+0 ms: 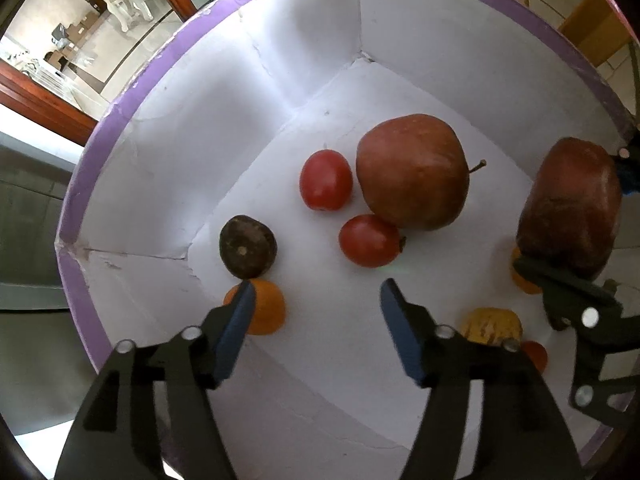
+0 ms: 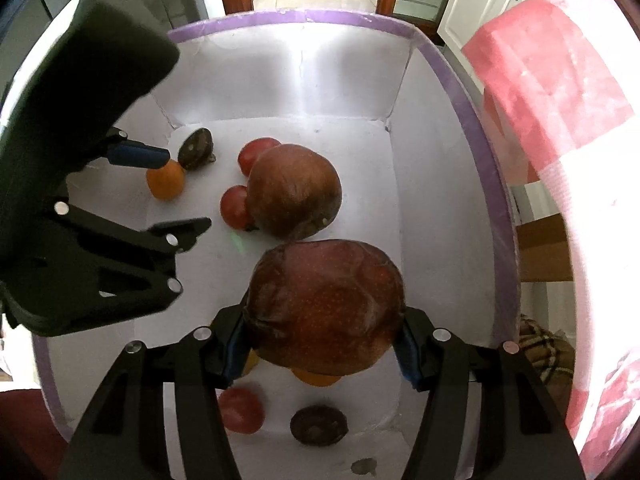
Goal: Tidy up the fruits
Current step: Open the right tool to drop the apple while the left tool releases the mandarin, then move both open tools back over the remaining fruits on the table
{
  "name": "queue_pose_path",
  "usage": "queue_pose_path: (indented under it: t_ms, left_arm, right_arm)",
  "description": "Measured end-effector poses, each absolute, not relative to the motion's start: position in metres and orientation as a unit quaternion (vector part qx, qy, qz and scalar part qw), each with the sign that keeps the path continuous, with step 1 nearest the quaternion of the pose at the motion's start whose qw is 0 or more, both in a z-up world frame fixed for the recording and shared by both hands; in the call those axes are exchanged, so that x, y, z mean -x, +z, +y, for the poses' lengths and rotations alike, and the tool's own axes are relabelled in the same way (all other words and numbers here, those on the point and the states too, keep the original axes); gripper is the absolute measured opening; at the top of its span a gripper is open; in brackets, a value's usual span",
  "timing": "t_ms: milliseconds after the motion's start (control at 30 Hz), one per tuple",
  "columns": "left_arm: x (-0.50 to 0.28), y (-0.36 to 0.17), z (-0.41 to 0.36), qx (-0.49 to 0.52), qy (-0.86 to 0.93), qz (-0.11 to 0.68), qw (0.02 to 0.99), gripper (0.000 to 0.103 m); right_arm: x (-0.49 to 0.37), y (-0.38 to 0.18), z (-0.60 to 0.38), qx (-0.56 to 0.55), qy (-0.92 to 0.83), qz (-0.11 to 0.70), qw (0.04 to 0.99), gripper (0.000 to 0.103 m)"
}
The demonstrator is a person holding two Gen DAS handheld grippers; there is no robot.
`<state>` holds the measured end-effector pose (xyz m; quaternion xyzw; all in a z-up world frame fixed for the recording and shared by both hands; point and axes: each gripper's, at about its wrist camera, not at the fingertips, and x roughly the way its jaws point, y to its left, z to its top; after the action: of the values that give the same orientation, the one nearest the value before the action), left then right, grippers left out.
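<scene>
Left gripper (image 1: 318, 312) fingers apart, holding nothing | right gripper (image 2: 322, 334) clamps speckled, wrinkled apple (image 2: 326, 304) | white box (image 2: 440, 208), purple rim | right view alone: dark round fruit (image 2: 319, 425)

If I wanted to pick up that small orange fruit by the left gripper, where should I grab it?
Probably across the middle of the small round orange fruit, from straight above. The dark brown wrinkled fruit sits close on one side, so set the fingers on the two sides clear of it.
</scene>
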<state>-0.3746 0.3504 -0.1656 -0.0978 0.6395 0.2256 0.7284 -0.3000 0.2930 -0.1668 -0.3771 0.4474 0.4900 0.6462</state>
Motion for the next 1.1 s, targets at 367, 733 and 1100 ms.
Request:
queue_pose_path:
  t_ms: [367,733,1100]
  left_arm:
    - [0.369,-0.093,0.347,0.050,0.298,0.579,0.757,0.079]
    - [0.262,0.076,0.271,0.147,0.203,0.369,0.895,0.101]
    - [-0.012,0.076,0.100,0.101,0.063,0.336,0.934,0.101]
  right_arm:
    - [0.309,-0.078,0.246,0.314,0.550,0.368,0.681,0.078]
    - [0.229,0.067,0.048,0.113,0.480,0.234,0.838,0.087]
    - [0.044,0.032,-0.116,-0.022,0.198,0.330,0.923,0.087]
